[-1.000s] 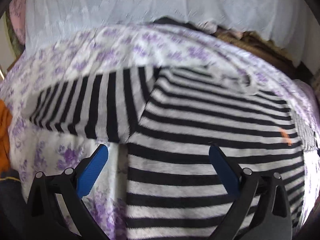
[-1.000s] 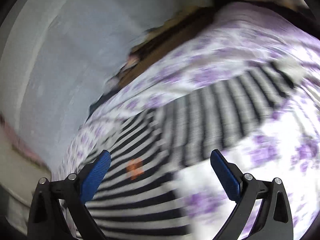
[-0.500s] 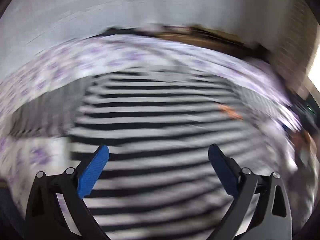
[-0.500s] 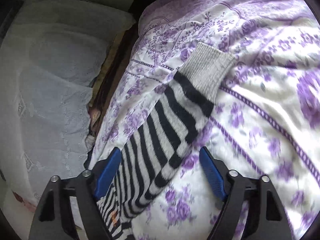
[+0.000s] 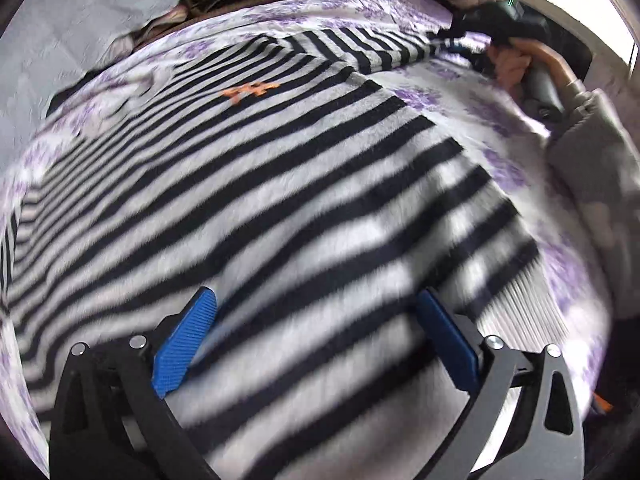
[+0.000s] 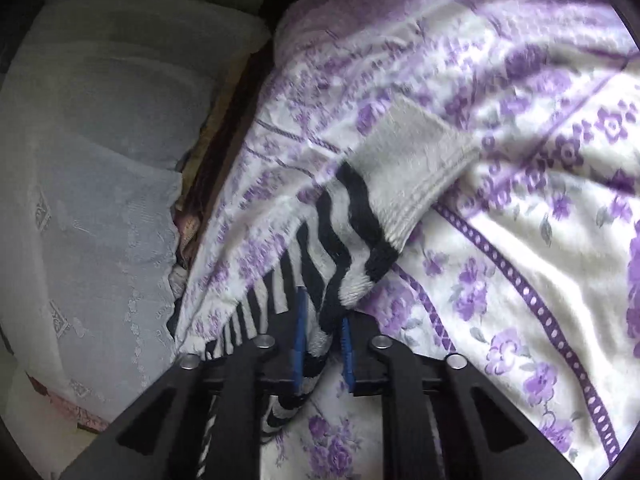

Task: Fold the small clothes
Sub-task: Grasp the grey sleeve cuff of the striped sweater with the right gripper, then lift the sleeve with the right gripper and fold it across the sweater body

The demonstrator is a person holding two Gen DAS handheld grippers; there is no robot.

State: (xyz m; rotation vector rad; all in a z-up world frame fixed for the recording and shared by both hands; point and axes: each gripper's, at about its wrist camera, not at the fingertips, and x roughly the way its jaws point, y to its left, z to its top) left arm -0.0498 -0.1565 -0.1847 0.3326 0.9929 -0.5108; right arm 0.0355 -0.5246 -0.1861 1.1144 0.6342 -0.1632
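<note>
A purple-flowered bedspread (image 6: 520, 208) carries the striped sweater (image 5: 280, 184), spread flat. The left gripper (image 5: 316, 340) hangs over its body, jaws wide apart and empty — the right gripper (image 6: 322, 344) is closing on the bunched sleeve (image 6: 352, 240), pads pressing the knit.

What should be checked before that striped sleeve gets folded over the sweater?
1. Right gripper has the sleeve between its jaws: ok, jaws closing, fabric bunched between the pads.
2. Sleeve cuff free of snags: ok, lies loose on the floral bedspread.
3. Sweater body spread flat: ok.
4. Left gripper clear of fabric: ok, jaws wide above the sweater.
5. Other sleeve already folded: cannot tell.
</note>
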